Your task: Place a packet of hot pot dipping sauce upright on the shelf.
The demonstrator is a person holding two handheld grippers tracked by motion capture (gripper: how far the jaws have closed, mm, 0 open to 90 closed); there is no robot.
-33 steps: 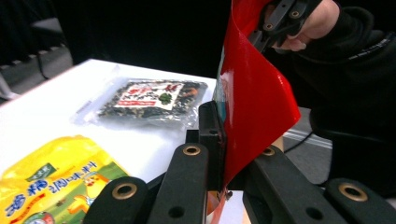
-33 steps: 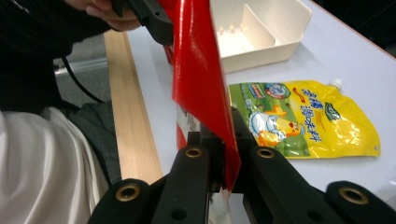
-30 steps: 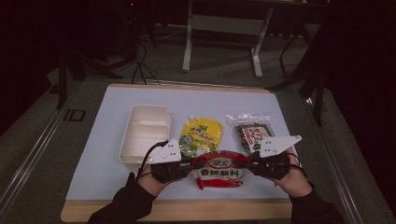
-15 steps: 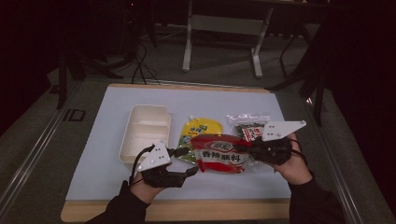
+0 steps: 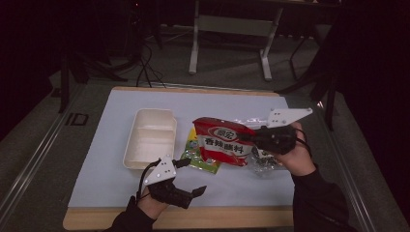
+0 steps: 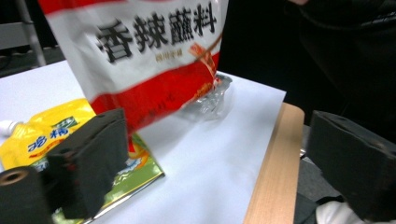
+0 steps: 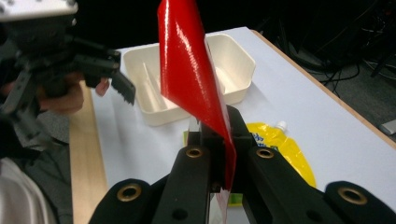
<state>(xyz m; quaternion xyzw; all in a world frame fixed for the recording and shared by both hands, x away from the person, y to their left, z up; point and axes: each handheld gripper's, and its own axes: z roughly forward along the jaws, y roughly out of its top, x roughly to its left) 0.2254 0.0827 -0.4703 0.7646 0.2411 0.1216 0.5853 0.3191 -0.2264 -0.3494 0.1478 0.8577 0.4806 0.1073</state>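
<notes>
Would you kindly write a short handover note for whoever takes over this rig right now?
Right gripper: jaws shut on the edge of the red and white sauce packet, which hangs lifted above the table.
Left gripper: jaws have just been opening, nothing between them, low near the table's front edge.
Yellow pouch and clear packet lie flat on the table; the white two-compartment tray is empty.
Done: sauce packet picked up, passed to one gripper.
Left: probably placing the packets in the tray.
</notes>
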